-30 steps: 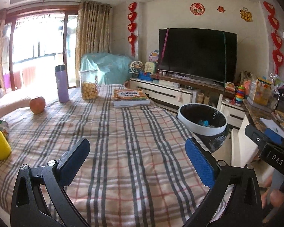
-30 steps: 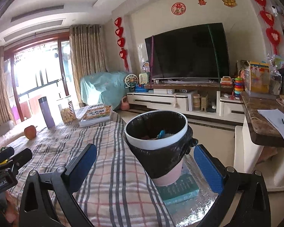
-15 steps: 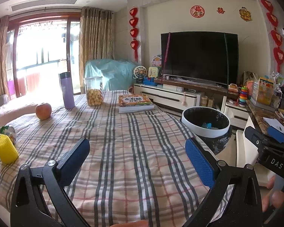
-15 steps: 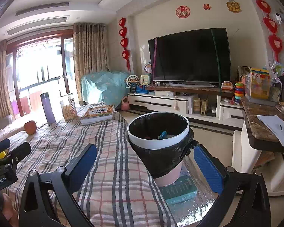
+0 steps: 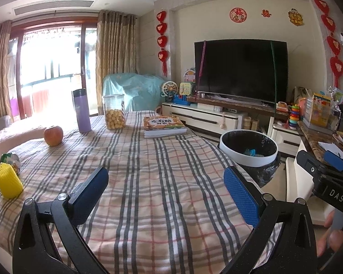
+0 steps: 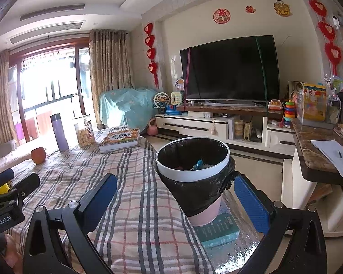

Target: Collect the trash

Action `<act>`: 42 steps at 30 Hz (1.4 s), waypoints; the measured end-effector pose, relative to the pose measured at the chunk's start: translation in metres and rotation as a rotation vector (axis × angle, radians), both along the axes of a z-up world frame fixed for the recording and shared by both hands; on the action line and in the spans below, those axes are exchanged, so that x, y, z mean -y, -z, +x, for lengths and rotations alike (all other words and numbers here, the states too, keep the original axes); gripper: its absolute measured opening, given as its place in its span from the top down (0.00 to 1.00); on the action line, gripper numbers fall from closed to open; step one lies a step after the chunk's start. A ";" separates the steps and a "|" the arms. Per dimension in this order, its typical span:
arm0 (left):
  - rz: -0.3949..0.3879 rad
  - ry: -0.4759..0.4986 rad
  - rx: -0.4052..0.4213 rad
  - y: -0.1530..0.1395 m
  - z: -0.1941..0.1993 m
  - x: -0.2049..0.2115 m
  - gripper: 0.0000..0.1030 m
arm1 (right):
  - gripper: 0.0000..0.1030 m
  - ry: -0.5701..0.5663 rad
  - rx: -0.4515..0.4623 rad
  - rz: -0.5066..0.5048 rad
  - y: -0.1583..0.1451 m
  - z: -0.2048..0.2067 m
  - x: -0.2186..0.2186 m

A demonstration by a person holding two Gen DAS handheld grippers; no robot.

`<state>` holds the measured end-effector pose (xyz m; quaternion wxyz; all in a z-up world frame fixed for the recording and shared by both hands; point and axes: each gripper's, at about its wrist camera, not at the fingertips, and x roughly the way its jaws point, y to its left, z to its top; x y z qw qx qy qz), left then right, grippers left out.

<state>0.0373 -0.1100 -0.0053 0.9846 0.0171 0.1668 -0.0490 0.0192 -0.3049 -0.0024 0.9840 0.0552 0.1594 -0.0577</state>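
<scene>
A round waste bin point(image 6: 192, 159) with a white rim and black liner stands at the right edge of the plaid-covered table point(image 5: 148, 182); scraps, one blue, lie inside. The same bin point(image 5: 248, 148) shows at right in the left wrist view. My left gripper point(image 5: 165, 193) hovers open and empty over the tablecloth. My right gripper point(image 6: 175, 199) is open and empty, low in front of the bin. A yellow ribbed object point(image 5: 8, 180) and crumpled wrappers point(image 5: 10, 159) lie at the table's left edge.
On the far side of the table stand an apple point(image 5: 53, 135), a purple flask point(image 5: 81, 110), a jar of round snacks point(image 5: 114, 111) and a book point(image 5: 163, 125). A teal box point(image 6: 217, 229) lies under the bin. A TV cabinet point(image 6: 208, 125) and a marble counter point(image 6: 317, 153) stand beyond.
Both cameras have risen and tilted a little, so the table and bin sit lower in view. Both grippers remain open and empty.
</scene>
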 end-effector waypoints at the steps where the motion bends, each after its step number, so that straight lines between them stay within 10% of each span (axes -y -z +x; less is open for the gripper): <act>1: 0.000 -0.001 0.000 0.000 0.000 0.000 0.00 | 0.00 0.000 0.001 0.000 0.000 -0.001 0.000; 42: -0.007 0.004 -0.009 0.002 -0.001 -0.003 0.00 | 0.00 -0.004 0.011 -0.001 -0.002 -0.003 -0.001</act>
